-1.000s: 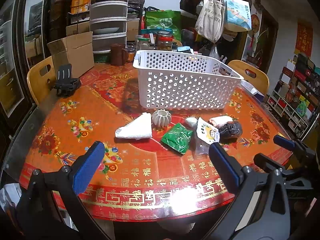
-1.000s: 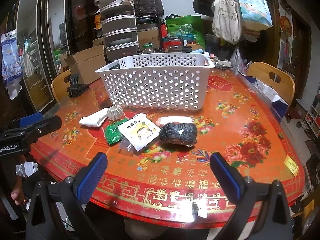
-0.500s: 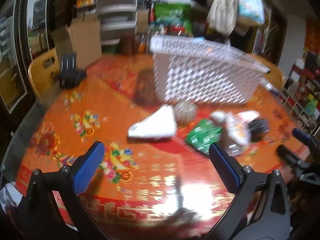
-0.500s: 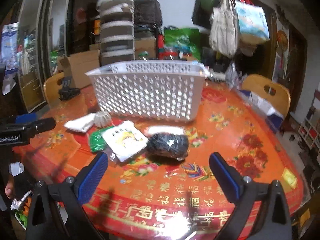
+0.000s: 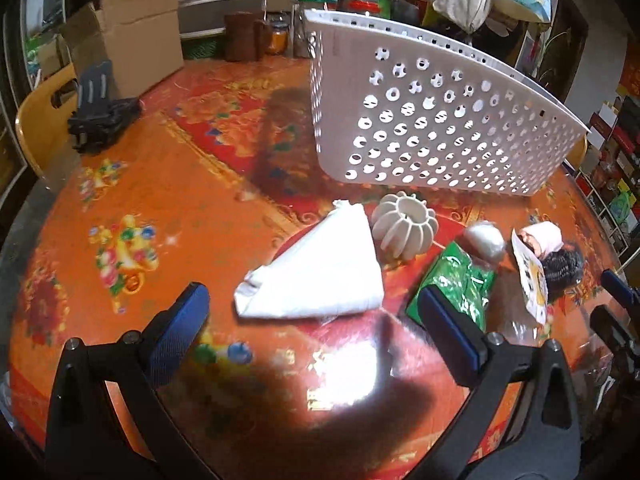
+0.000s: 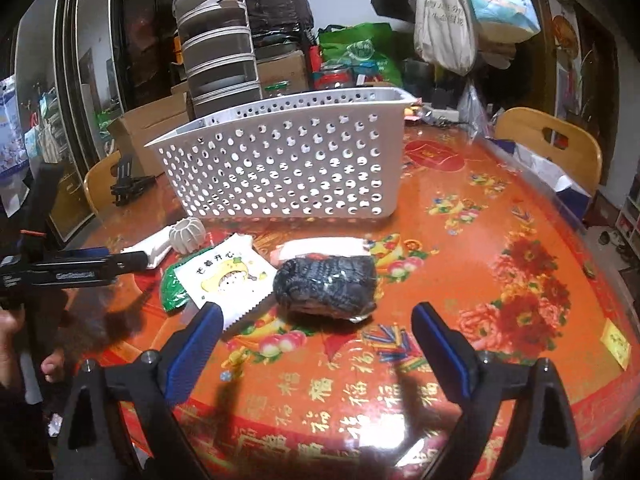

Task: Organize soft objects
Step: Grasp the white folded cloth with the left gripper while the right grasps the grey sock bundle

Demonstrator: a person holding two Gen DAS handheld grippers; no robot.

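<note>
The tabletop is glossy, so anything light on it would likely skid when nudged. The white basket stands at the far side of the loose things, and its tall perforated wall means each piece must be lifted over the rim.

Before the left gripper, whose jaws are spread wide and hold nothing, lies a folded white cloth: limp and light, I'd say, best pinched where the folds stack thick. Just beside it sit a ribbed white ball, a green packet and a small pale bundle.

The right gripper, jaws wide but just now narrowing with nothing between them, faces a dark knitted bundle, soft and squashy by the look, so take it across the middle. A slick-looking snack packet touches its left side and could get caught. A pink roll lies close behind.
</note>
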